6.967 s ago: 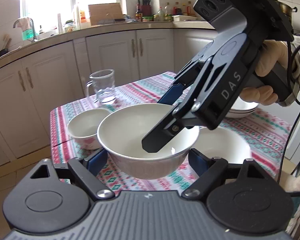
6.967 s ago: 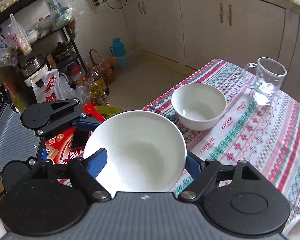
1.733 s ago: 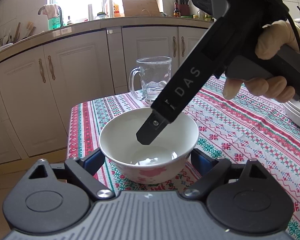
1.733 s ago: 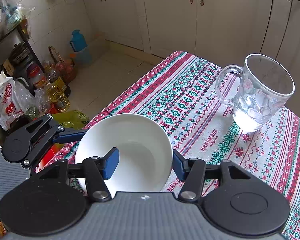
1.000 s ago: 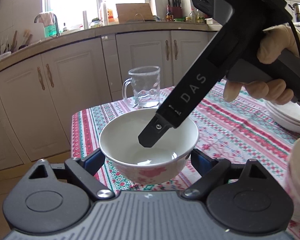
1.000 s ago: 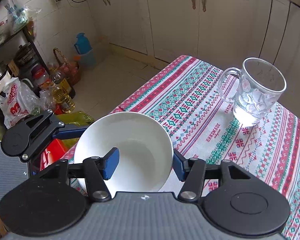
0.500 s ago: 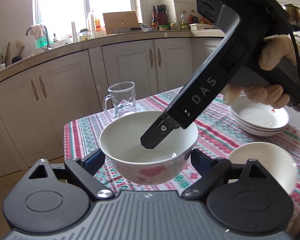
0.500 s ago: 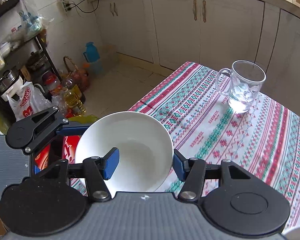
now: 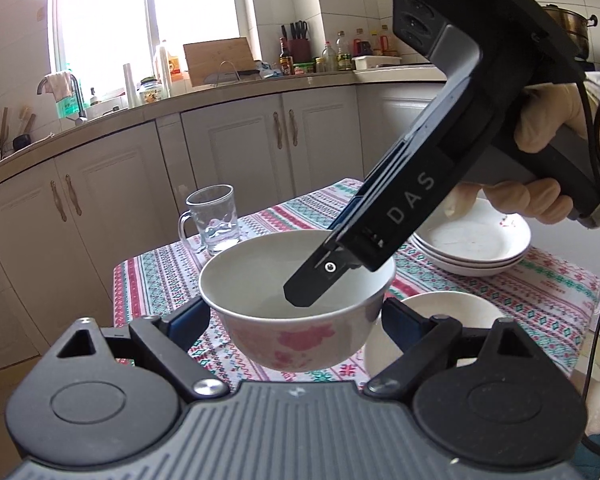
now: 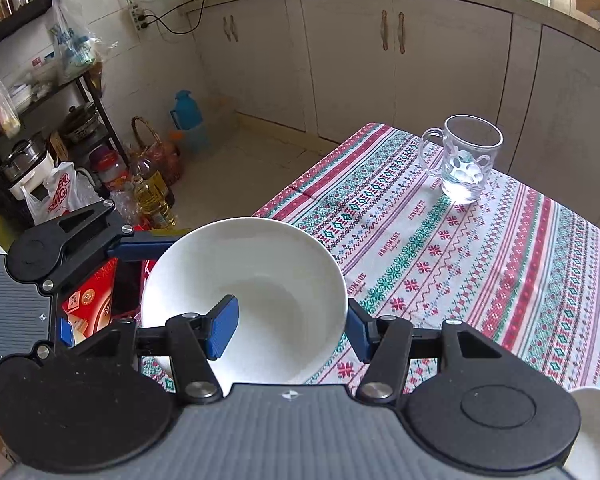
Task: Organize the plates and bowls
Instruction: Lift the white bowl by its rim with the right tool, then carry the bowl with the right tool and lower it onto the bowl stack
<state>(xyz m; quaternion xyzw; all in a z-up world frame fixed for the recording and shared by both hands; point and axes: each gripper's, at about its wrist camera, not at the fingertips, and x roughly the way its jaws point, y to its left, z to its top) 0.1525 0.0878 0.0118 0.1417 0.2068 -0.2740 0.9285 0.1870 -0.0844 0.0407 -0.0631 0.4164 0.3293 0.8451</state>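
A white bowl with pink flowers [image 9: 292, 340] hangs above the patterned tablecloth [image 9: 540, 300], held by both grippers. My left gripper [image 9: 296, 316] clasps it wide, a blue pad against each side. My right gripper [image 10: 290, 330] is shut on the bowl's [image 10: 268, 264] near wall, one finger [image 10: 222, 328] inside and the other outside. In the left wrist view, that inner finger [image 9: 304, 292] dips into the bowl. A second white bowl [image 9: 440, 316] sits on the cloth just right of and below the held one. Three stacked white plates [image 9: 472, 240] lie further back on the right.
A glass mug [image 10: 466, 160] stands near the table's far corner. Cabinets run behind the table. Left of the table's edge the floor holds an oil bottle [image 10: 154, 200], bags, a basket and a metal shelf. A gloved hand [image 9: 540, 132] holds the right gripper's handle.
Both grippers have carried the bowl up and away from the mug, which now looks smaller. The second bowl and the plate stack have come into the left wrist view.
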